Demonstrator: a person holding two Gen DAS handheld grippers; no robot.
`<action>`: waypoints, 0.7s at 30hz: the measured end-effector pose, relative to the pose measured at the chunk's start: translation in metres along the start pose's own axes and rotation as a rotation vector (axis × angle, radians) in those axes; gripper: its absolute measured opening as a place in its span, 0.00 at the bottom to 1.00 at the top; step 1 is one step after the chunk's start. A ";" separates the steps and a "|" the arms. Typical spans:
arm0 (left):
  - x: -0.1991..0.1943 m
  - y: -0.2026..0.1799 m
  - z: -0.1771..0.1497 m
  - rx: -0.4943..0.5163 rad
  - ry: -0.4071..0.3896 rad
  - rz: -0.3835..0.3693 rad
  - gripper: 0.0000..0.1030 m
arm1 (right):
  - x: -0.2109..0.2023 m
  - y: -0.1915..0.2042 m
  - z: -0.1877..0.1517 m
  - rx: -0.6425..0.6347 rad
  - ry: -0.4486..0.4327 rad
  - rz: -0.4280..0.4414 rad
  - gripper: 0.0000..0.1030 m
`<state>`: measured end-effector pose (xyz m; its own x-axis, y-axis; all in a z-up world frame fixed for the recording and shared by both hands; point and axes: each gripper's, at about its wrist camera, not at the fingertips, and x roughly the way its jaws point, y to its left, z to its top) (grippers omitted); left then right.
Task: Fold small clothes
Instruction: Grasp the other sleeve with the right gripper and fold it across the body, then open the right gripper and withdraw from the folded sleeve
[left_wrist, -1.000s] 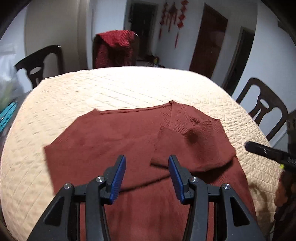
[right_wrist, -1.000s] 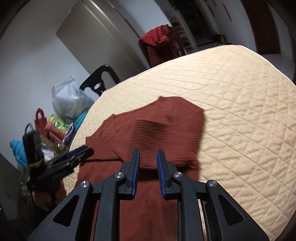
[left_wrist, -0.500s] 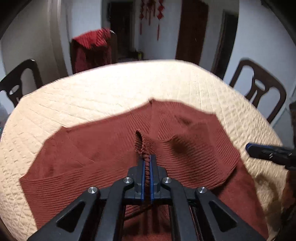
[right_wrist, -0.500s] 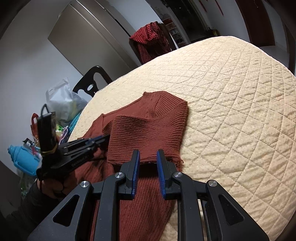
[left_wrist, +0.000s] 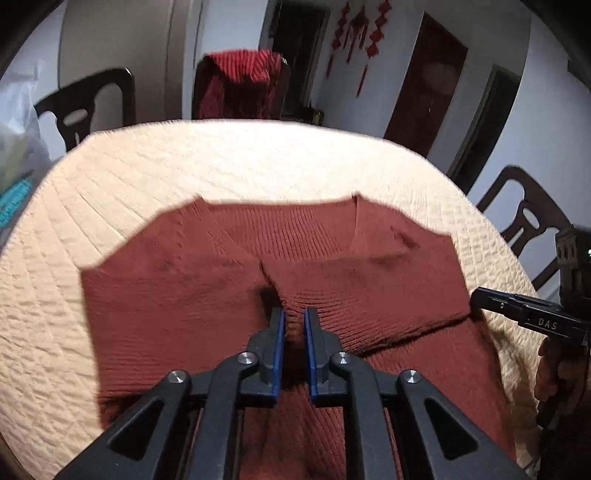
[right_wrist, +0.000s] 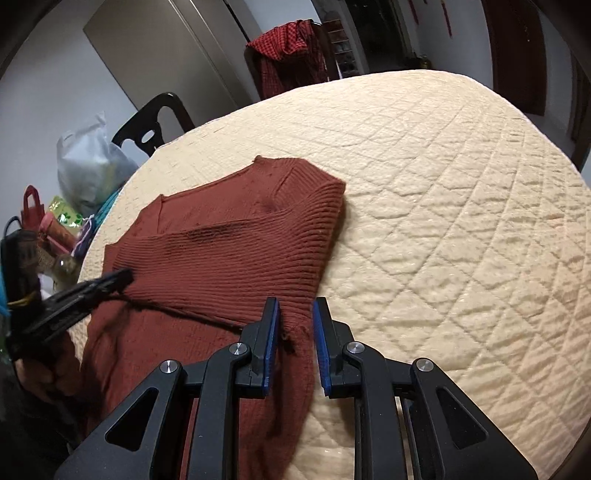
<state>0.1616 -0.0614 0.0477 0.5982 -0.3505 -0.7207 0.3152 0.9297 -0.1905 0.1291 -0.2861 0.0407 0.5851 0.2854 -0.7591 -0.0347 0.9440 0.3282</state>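
Note:
A rust-red knit sweater (left_wrist: 177, 295) lies on the quilted cream tablecloth (left_wrist: 221, 162), with both sleeves folded across its body so their cuffs meet near the middle. My left gripper (left_wrist: 294, 314) hovers just over the meeting cuffs, jaws a narrow gap apart, nothing clamped. My right gripper (right_wrist: 295, 306) is open over the folded right sleeve's cuff (right_wrist: 291, 328), at the sweater's (right_wrist: 221, 251) right edge. The right gripper also shows at the right in the left wrist view (left_wrist: 524, 310); the left gripper shows at the left in the right wrist view (right_wrist: 92, 288).
Dark wooden chairs (left_wrist: 524, 218) stand around the round table; one at the back holds a red garment (left_wrist: 240, 85). Bags and bottles (right_wrist: 66, 206) sit off the table's left side. The tablecloth (right_wrist: 461, 221) stretches to the right of the sweater.
My left gripper, shut on the left sleeve cuff half a second ago, has let it go and opened slightly; the sleeve now lies flat. My right gripper has opened a little wider.

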 end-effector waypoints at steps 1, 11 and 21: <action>-0.004 0.000 0.003 0.003 -0.018 0.008 0.13 | -0.005 0.001 0.002 -0.012 -0.020 -0.011 0.18; 0.039 -0.010 0.008 0.041 0.064 0.028 0.19 | 0.030 -0.004 0.023 -0.076 0.028 -0.061 0.15; 0.050 -0.010 0.016 0.065 0.042 0.054 0.19 | 0.013 -0.006 0.044 -0.080 -0.033 -0.059 0.15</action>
<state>0.1995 -0.0899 0.0243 0.5848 -0.2939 -0.7561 0.3311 0.9374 -0.1082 0.1720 -0.2953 0.0536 0.6145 0.2242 -0.7564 -0.0633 0.9697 0.2359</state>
